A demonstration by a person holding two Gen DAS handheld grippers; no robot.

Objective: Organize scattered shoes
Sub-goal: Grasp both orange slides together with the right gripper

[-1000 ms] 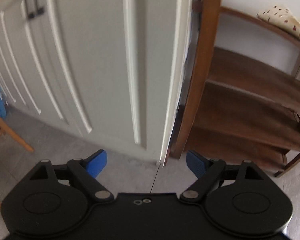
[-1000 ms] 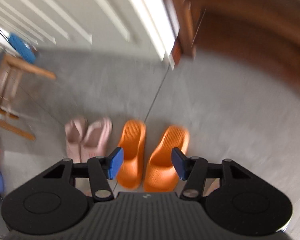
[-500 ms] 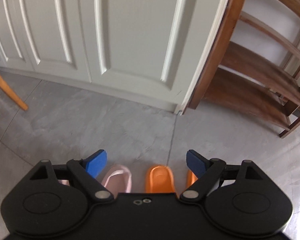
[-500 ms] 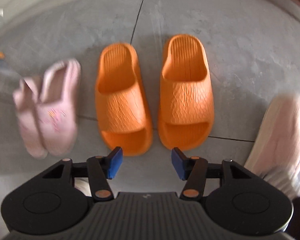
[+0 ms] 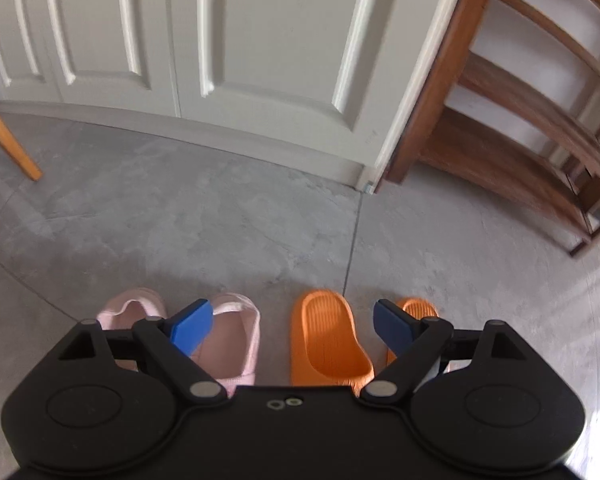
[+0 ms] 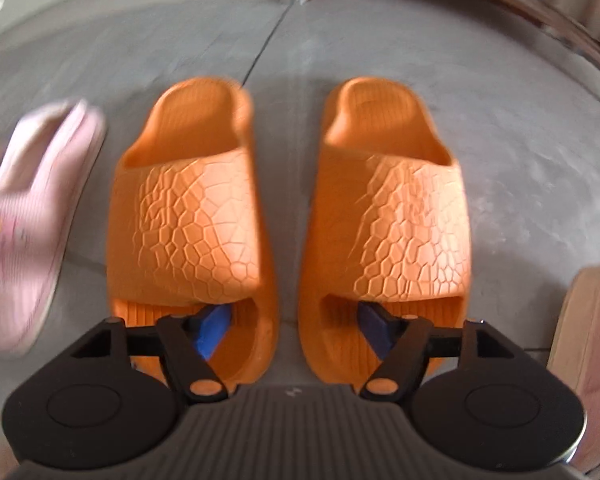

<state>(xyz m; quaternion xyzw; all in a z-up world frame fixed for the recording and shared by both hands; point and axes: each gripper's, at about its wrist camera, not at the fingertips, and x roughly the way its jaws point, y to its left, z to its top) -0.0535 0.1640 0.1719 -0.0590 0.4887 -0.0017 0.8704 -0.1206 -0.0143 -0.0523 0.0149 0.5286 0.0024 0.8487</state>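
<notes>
Two orange slides stand side by side on the grey floor, toes toward me: the left slide point(image 6: 188, 220) and the right slide point(image 6: 388, 216). My right gripper point(image 6: 294, 326) is open, low over them, one blue fingertip in each slide's toe opening, straddling their inner walls. A pair of pink slippers point(image 6: 32, 208) lies left of them. In the left wrist view my left gripper point(image 5: 292, 324) is open and empty above the floor, with the pink slippers point(image 5: 236, 332) and the orange slides point(image 5: 328, 340) just beyond its fingers.
A white panelled cabinet point(image 5: 260, 60) runs along the back. A brown wooden shoe rack point(image 5: 512, 128) stands to its right. A wooden chair leg point(image 5: 8, 136) is at far left. A pale pink shoe point(image 6: 592, 340) lies at the right edge.
My right gripper has dropped close to the orange slides, its fingertips now in their toe openings. My left gripper has tilted down, bringing the slippers and slides into view.
</notes>
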